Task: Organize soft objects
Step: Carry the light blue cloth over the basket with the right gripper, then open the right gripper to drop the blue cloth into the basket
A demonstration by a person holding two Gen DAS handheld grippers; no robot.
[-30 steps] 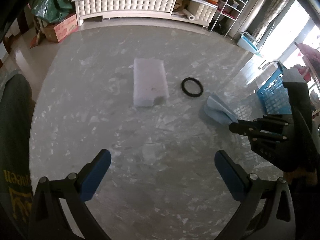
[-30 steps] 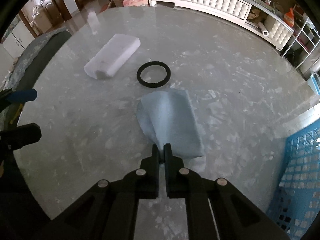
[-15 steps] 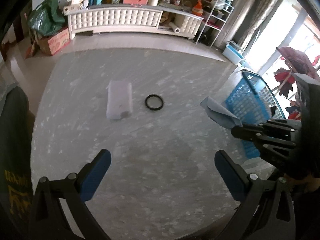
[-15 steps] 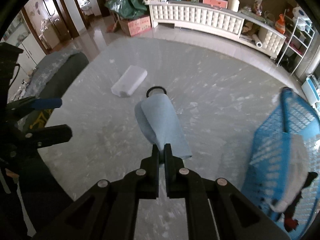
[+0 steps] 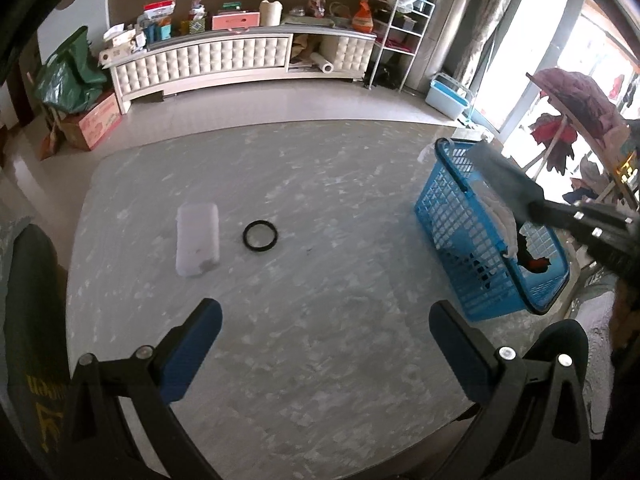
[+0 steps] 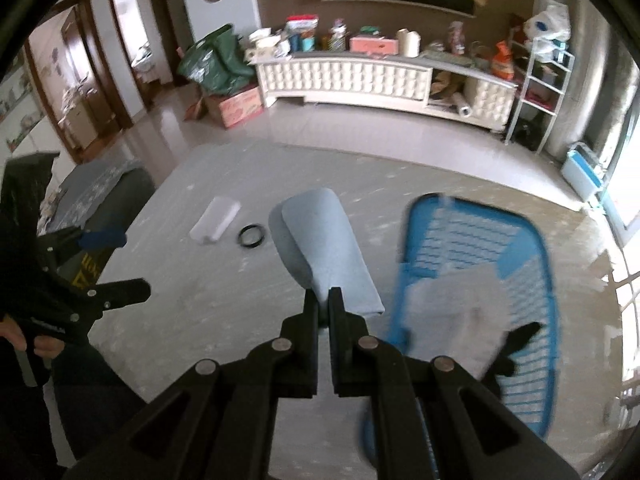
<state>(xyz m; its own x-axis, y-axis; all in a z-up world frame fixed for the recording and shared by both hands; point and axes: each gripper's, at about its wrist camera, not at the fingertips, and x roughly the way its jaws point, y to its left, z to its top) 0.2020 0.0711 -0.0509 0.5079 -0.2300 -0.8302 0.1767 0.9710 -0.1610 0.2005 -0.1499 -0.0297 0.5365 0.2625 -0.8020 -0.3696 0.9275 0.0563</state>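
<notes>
My right gripper [image 6: 324,294] is shut on a pale blue cloth [image 6: 324,248], which hangs in the air above the marble table. In the left wrist view that cloth [image 5: 500,174] looks dark and hovers over the blue basket [image 5: 444,216], held by the right gripper [image 5: 534,210]. The blue basket [image 6: 540,264] holds a white cloth [image 6: 460,312] and a dark item. A white foam block [image 5: 198,238] and a black ring [image 5: 260,236] lie on the table. My left gripper [image 5: 324,334] is open above the table with nothing between its blue pads.
The grey marble table [image 5: 320,360] ends just below the left gripper. A dark chair back [image 5: 32,300] stands at the table's left edge. A white cabinet [image 5: 240,60], a wire shelf [image 5: 400,36] and a cardboard box [image 5: 96,124] stand beyond.
Both grippers have risen. The right gripper lifted the blue cloth off the table and carried it right, over the basket. The left gripper stayed open.
</notes>
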